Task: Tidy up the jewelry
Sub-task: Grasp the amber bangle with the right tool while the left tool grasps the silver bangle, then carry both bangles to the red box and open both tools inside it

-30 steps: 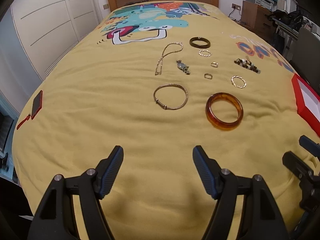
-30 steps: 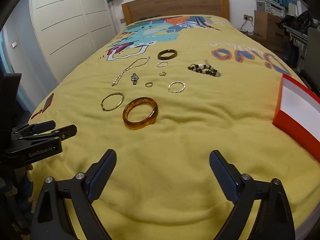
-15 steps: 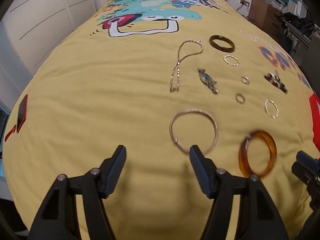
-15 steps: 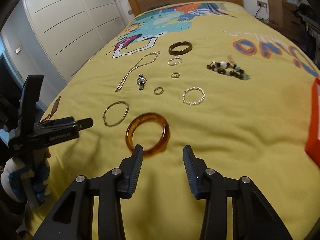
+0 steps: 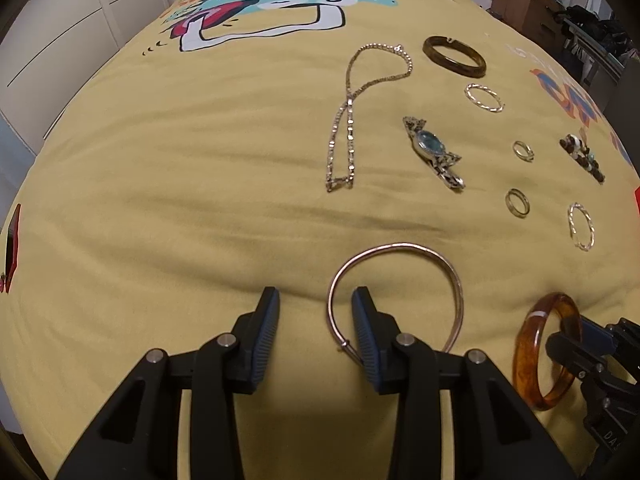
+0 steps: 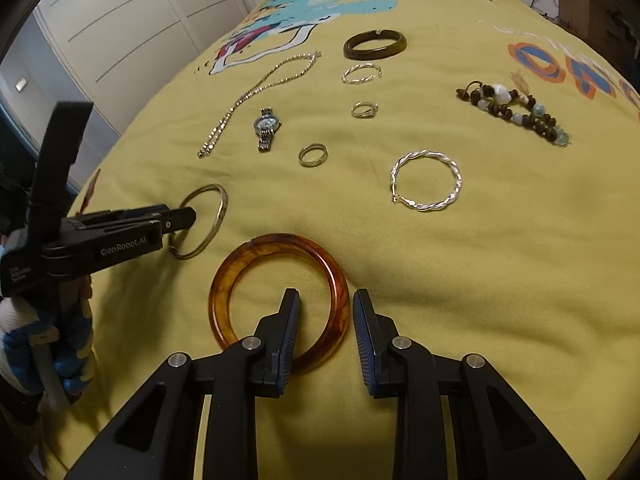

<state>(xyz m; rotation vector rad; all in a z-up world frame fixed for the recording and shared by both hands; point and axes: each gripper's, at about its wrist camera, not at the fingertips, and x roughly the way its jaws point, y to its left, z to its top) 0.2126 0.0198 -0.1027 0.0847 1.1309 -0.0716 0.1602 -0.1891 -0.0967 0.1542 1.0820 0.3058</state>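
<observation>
Jewelry lies spread on a yellow bedspread [image 5: 160, 200]. My left gripper [image 5: 316, 314] points down at a thin metal bangle [image 5: 400, 246]. Its jaws are closing with the bangle's left rim between them; the pads do not press on it. My right gripper [image 6: 326, 316] straddles the right rim of an amber bangle [image 6: 276, 242], one finger inside the ring and one outside. These jaws are closing too, with a small gap still showing. The right wrist view also shows the left gripper [image 6: 176, 220] at the thin bangle [image 6: 218, 216].
Farther up the bed lie a chain necklace [image 5: 348, 120], a watch [image 5: 432, 148], a dark bangle [image 5: 454, 56], two twisted hoops [image 5: 484, 98] [image 5: 581, 226], two rings [image 5: 517, 202] [image 5: 523, 150] and a beaded bracelet [image 5: 582, 158]. A red object [image 5: 12, 236] sits at the bed's left edge.
Both grippers came forward and down onto the bed, the left to the thin bangle, the right to the amber one. Both pairs of jaws narrowed from wide open.
</observation>
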